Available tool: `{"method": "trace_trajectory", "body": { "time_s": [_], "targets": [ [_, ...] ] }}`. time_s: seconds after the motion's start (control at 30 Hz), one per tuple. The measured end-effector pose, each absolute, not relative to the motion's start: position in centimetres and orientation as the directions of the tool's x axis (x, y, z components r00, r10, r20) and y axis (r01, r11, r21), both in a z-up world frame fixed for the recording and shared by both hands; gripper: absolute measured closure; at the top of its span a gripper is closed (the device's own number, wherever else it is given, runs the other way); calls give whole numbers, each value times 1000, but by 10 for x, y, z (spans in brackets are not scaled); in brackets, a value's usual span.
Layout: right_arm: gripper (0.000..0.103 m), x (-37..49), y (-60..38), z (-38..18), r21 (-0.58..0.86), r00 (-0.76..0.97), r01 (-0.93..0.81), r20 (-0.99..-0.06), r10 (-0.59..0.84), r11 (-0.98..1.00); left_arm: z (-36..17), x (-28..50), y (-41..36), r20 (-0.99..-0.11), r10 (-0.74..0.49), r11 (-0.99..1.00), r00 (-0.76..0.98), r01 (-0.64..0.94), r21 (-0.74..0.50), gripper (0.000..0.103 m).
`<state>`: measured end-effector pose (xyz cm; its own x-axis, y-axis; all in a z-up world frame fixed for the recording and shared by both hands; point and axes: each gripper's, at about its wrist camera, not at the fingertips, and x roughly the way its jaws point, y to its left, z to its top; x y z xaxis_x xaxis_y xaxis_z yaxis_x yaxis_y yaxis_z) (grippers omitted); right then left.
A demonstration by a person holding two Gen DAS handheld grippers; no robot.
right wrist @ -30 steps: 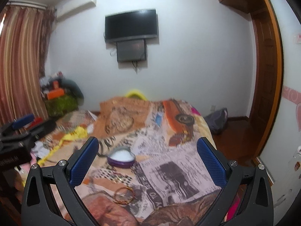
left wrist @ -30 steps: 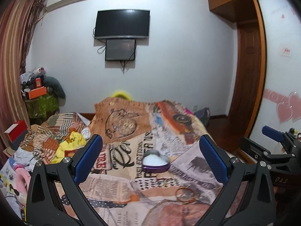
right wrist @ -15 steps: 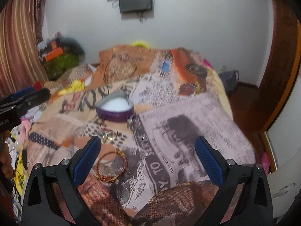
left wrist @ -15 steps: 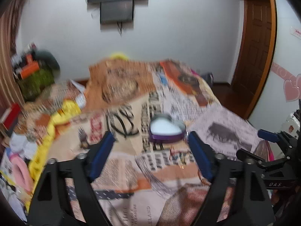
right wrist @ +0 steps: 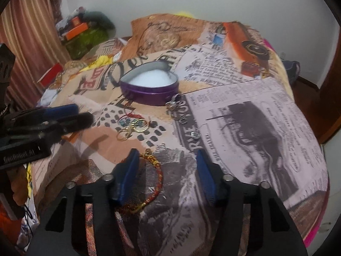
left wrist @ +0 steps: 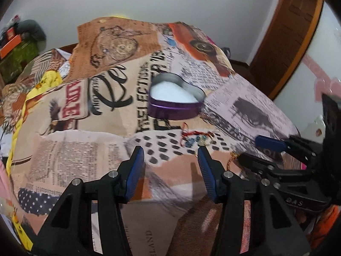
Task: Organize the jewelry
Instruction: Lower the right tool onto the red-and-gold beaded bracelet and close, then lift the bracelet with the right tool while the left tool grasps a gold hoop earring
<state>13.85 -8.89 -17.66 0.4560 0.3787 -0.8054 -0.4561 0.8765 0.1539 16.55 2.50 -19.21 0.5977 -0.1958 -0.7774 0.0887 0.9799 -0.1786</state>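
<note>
Left to right across the printed bedspread (right wrist: 245,115): the left gripper (left wrist: 170,166), its jaws partly apart after just closing inward and with nothing between them, points at bare cloth short of the red-thread charms (left wrist: 195,137), with the open purple heart tin (left wrist: 175,99) beyond. In the right wrist view, gold rings (right wrist: 133,129) lie nearer than the tin (right wrist: 149,89), silver rings (right wrist: 178,109) just beside its right edge. The right gripper (right wrist: 167,170), likewise narrowed to a middling gap and gripping nothing, stands over the red-and-gold bangle (right wrist: 151,183), whose right arc shows between the jaws; its left side is hidden behind the left finger.
</note>
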Motion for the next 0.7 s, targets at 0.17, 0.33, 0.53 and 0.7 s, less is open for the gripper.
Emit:
{"method": "trace_trajectory", "body": {
  "time_s": [0.17,0.33,0.53,0.7],
  "targets": [
    [65,143,-84,-183,180,406,-494,-817,409,851,-201,170,13,-796,-229,973,560,145,-178,60],
    [81,144,-85,-185,189,393,-519,-813,429,833,-206,175,5,-800,-258,965,541,175,-193,63],
    [96,151,-96,-189,247,389,-488,-797,462,837,-211,182,0,-800,-290,956,525,192,-221,71],
    [97,153,-101,-187,241,415,-468,-790,452,850,-216,188,-6,-807,-291,955,513,208,-212,77]
  ]
}}
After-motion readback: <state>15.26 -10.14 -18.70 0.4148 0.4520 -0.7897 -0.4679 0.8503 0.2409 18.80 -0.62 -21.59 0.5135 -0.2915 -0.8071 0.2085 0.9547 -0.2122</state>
